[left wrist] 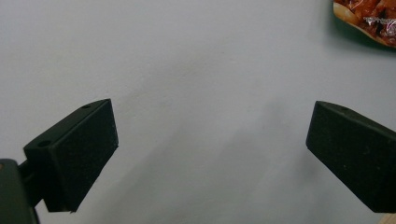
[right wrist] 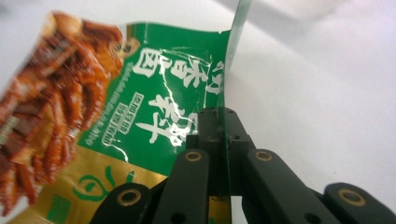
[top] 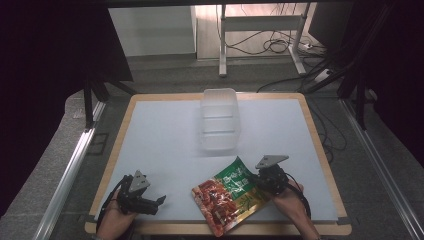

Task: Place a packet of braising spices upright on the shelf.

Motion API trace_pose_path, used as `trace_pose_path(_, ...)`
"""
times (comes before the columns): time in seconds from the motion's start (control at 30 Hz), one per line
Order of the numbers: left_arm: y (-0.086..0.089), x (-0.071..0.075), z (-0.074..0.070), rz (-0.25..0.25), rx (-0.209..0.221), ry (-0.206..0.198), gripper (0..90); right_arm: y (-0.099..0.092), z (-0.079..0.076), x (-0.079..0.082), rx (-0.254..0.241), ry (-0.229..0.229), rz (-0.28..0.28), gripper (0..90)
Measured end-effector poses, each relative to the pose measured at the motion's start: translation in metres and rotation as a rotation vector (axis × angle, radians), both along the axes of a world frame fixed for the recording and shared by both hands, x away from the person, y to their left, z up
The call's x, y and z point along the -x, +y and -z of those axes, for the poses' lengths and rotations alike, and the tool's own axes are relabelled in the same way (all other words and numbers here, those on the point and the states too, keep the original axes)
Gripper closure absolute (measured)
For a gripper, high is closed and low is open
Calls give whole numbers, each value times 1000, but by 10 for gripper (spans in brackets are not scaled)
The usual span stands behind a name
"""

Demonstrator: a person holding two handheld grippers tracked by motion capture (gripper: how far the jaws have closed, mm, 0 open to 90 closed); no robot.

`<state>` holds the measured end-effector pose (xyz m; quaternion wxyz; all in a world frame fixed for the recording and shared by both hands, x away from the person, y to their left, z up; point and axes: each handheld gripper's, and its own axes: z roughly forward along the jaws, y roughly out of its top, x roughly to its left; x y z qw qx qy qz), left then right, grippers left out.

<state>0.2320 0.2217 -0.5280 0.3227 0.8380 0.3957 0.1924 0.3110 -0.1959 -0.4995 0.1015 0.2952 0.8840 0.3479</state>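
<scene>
**Claw pinches snack packet by its edge**

Nearest the lens, the right claw (right wrist: pixel 218 123) has its two black jaws clamped tight on the thin side edge of a snack packet (right wrist: pixel 154 107), the green foil standing up out of the pinch; the packet (top: pixel 230 195) lies at the near edge of the white worktop (top: pixel 165 145), in front of the person's right hand (top: pixel 292 200), its red end pointing toward the person. The left claw (top: pixel 150 202) rests well apart to the left, jaws wide and holding nothing; a corner of the packet (left wrist: pixel 366 21) shows beyond them. A clear plastic tub (top: pixel 219 120) stands farther back, near the middle of the worktop. The packet looks light, soft and crinkly, its glossy film likely slippery; a grip on the flat sealed edge seems safest, since the body would probably sag and swing if lifted.
</scene>
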Motion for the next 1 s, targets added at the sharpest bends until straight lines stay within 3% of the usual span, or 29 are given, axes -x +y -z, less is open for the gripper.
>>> trace_pose_path(0.1,0,0,0,-2,0,0,22,-1,-8,4,-27,-34,-11,891)
trace_pose_path(0.2,0,0,0,-2,-2,-1,22,1,-14,7,-21,-58,-23,891)
trace_pose_path(0.47,0,0,0,-5,4,0,22,4,-33,6,-57,-52,-49,891)
trace_pose_path(0.57,1,0,0,-7,8,-1,21,9,-38,3,-49,-54,-57,891)
trace_pose_path(1.0,4,0,-1,-20,44,-5,8,32,-73,-5,-112,-54,-130,892)
